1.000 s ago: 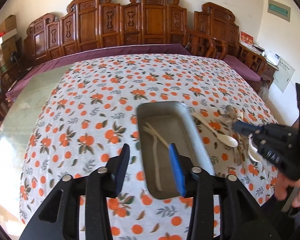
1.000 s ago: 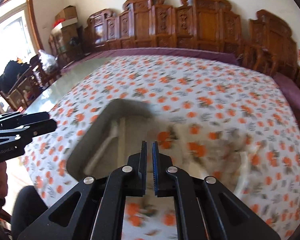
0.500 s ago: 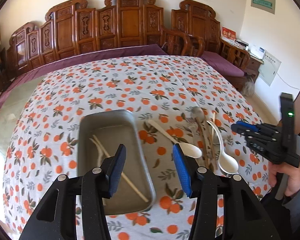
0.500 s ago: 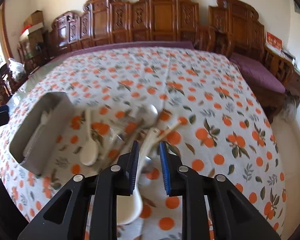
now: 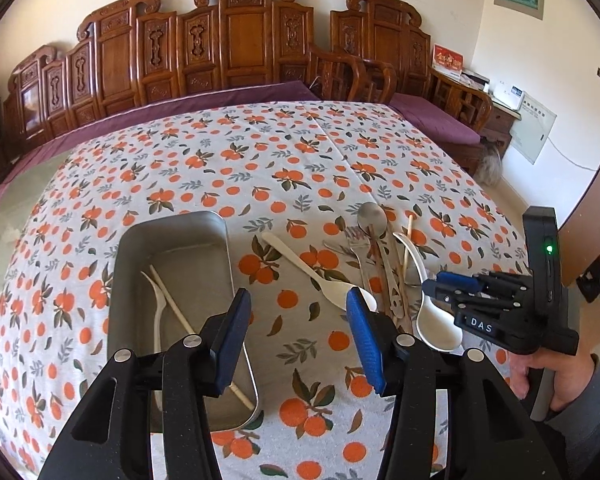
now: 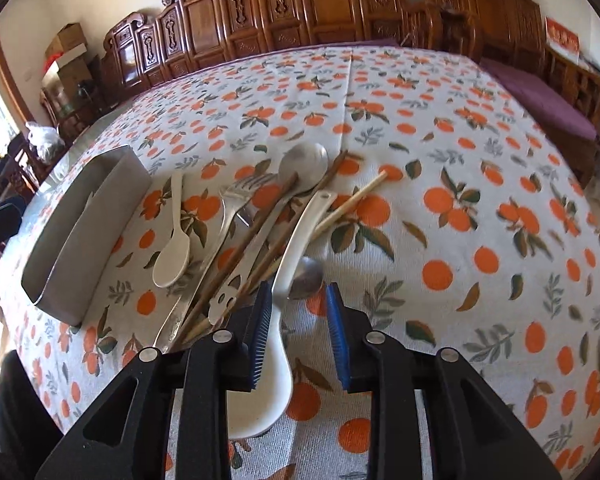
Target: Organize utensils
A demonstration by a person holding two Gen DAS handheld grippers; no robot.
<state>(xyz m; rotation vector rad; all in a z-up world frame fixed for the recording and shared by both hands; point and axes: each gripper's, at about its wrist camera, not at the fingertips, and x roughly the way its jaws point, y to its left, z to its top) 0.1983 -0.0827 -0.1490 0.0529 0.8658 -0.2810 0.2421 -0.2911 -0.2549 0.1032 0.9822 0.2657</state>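
From the left wrist camera: the left tool (image 5: 298,330) hangs with its jaws parted and nothing between them, above the tabletop's (image 5: 260,168) orange-print cloth, between a metal tray (image 5: 172,236) and a heap of utensils (image 5: 384,264). The tray already holds a pale fork (image 5: 156,304) and a single chopstick (image 5: 172,304). A cream plastic spoon (image 5: 312,276) lies just beside the heap (its bowl partly behind the blue pad). At the right edge a hand (image 5: 556,380) holds the right tool (image 5: 434,286) over a white ceramic spoon (image 5: 436,320).

From the right wrist camera: the right tool (image 6: 298,340) has its jaws opening, the white ceramic spoon's (image 6: 296,240) handle running up between them, not clamped. Chopsticks, a metal fork (image 6: 236,200) and a steel spoon (image 6: 304,164) lie crossed beside it; the tray (image 6: 80,232) sits left.
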